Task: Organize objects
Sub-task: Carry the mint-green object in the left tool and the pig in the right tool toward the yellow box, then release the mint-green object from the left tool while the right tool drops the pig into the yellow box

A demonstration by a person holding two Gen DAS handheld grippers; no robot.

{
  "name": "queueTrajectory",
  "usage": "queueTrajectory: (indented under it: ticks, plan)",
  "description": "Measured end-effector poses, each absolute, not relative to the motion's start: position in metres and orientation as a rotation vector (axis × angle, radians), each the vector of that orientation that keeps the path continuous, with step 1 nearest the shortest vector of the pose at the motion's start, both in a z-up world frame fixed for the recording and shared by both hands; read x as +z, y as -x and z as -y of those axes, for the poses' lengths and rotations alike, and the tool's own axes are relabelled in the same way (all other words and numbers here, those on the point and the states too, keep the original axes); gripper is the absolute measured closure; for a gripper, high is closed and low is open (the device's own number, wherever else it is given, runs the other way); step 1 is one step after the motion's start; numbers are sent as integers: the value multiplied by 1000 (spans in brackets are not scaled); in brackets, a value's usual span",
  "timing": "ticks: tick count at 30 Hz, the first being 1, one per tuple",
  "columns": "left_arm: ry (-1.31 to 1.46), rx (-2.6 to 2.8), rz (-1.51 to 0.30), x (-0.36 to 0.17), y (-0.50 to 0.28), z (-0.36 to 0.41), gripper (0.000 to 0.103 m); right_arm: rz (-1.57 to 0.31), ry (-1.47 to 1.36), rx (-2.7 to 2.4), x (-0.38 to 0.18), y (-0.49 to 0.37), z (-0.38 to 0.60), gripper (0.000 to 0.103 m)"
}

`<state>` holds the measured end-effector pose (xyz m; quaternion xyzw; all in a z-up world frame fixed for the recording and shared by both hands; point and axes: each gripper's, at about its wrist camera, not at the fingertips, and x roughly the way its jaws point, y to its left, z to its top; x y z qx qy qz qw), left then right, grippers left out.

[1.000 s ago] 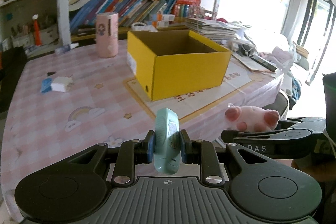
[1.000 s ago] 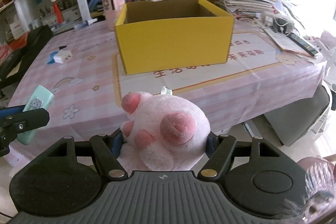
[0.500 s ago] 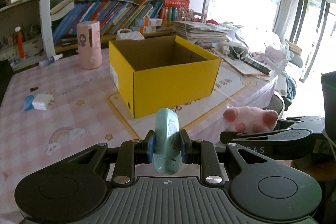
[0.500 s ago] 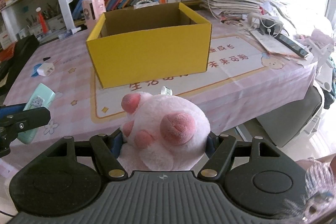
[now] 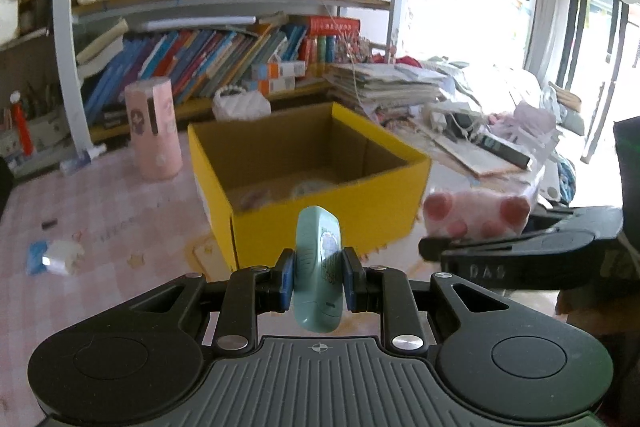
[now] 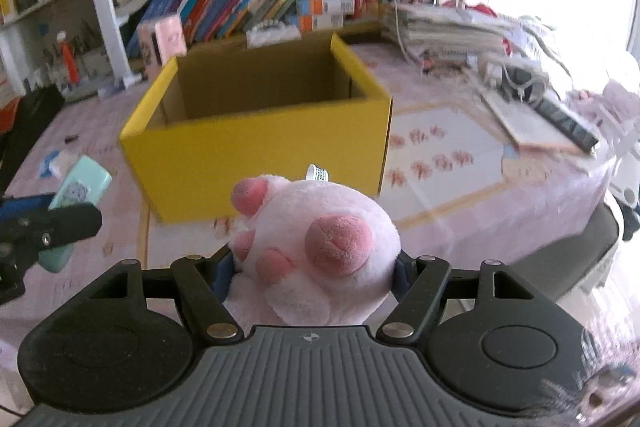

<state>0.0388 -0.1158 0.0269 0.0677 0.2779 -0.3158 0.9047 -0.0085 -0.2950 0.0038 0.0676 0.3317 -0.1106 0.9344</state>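
Note:
An open yellow cardboard box [image 5: 332, 215] stands on the pink table; it also shows in the right wrist view [image 6: 256, 159]. Some pale items lie blurred on its floor. My left gripper [image 5: 316, 277] is shut on a mint-green flat device [image 5: 318, 267], held in front of the box's near wall. My right gripper [image 6: 314, 267] is shut on a pink plush paw [image 6: 316, 251], also in front of the box. The paw [image 5: 476, 215] and the right gripper show at the right of the left wrist view. The green device [image 6: 76, 195] shows at the left of the right wrist view.
A pink cylinder [image 5: 154, 133] stands left behind the box. A white and blue small item [image 5: 56, 255] lies on the table at left. Stacked papers [image 5: 384, 87] and cables lie at the right. Bookshelves [image 5: 224, 39] rise behind the table.
Both grippers have risen and moved closer to the yellow box, so I now look down into it. Each still holds its object.

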Motion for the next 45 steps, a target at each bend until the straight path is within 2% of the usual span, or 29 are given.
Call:
queueTrajectory:
  ticks: [9,15,36,42,45]
  plan:
    - [-147,-596,-473,52,-89,150,80,-476,-88,-183,50,-43,333,34]
    - [-162,-553,-495,44,-114,166,80,-427,-14,-137,59,-84,345,34]
    - [-228,-472,-668,-7,-159,191,80,-672,197,65,-7,-174,336,33]
    - [-232,-472,-670,-8,-161,191,80,-740,185,82,-19,-184,337,31]
    - [-231,-468,-660,-7,-159,189,76,-746,190,79,-20,-185,337,29]
